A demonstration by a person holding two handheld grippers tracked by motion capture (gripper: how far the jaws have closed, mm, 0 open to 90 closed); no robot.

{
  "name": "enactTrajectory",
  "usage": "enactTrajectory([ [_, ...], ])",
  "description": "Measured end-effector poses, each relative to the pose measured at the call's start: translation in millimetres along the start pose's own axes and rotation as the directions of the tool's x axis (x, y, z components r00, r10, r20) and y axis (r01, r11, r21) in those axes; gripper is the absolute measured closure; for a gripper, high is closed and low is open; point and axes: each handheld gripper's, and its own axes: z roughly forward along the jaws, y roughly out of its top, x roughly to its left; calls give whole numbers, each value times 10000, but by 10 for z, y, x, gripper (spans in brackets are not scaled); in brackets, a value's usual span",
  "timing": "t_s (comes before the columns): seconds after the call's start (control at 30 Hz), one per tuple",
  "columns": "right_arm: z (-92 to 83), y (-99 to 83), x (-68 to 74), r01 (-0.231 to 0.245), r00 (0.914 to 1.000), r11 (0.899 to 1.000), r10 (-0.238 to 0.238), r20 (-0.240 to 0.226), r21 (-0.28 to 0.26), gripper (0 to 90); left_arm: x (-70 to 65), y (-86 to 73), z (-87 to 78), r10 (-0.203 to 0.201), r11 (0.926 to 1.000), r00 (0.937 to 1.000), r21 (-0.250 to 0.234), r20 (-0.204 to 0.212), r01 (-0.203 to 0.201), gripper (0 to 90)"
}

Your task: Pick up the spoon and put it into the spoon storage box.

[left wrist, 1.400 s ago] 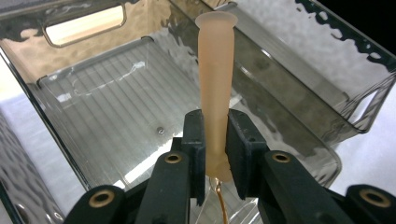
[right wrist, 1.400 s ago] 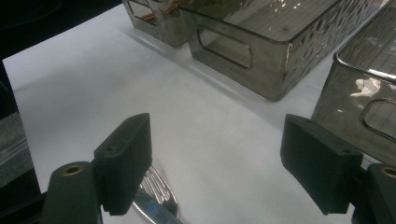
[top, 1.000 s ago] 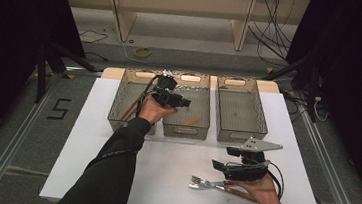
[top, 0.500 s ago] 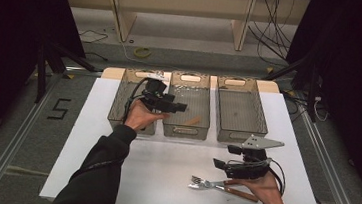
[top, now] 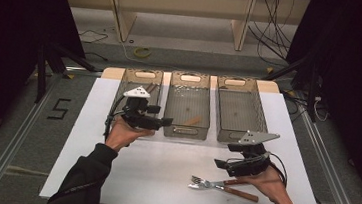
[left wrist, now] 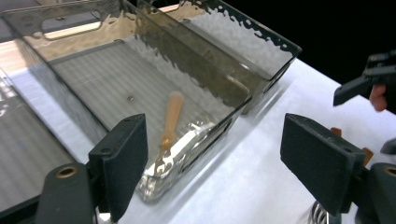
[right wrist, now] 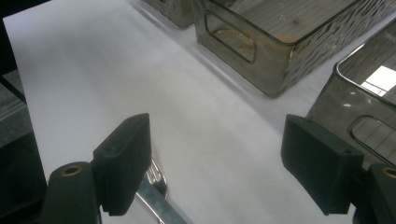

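Since the earlier frames the left gripper (top: 166,122) has been pulled back toward frame left from the middle bin (top: 189,103); jaws just opened wide, nothing between. Wooden-handled utensil (left wrist: 171,119) is left inside that bin. Sorting step judged done; fork (top: 221,186), lower right, is judged next. Right gripper (top: 220,164) is held open, empty, over it.

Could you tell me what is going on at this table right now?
A person holds a two-jaw gripper in each hand and seems to be sorting cutlery into three clear bins. A wooden-handled utensil lies in the middle bin. The left gripper hovers at the near end of the left bin; its jaws have just been opening, with nothing between them. The right gripper is open just above the forks on the white table, not yet gripping them.
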Motion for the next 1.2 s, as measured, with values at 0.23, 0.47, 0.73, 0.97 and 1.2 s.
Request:
enactTrajectory([
  [0.23,25,73,-6,476,9987,9967,-464,-190,661,253,-40,-212,-159,30,9996,9999,-279,133,-27,221],
  [0.47,60,94,-17,727,9969,9909,-690,-368,1133,250,-92,-412,-305,189,9985,9997,-524,145,-181,206],
  [0.73,102,95,-17,1062,9940,9804,-1002,-438,1660,244,-133,-575,-391,209,9980,9996,-609,185,-197,193],
  [0.97,104,101,-18,1443,9895,9661,-1422,-254,2141,242,-159,-706,-426,271,9978,9996,-608,91,-265,192],
  [1.2,101,72,-5,1822,9829,9445,-1827,-240,2735,244,-209,-830,-416,558,9975,9984,-446,84,-554,191],
])
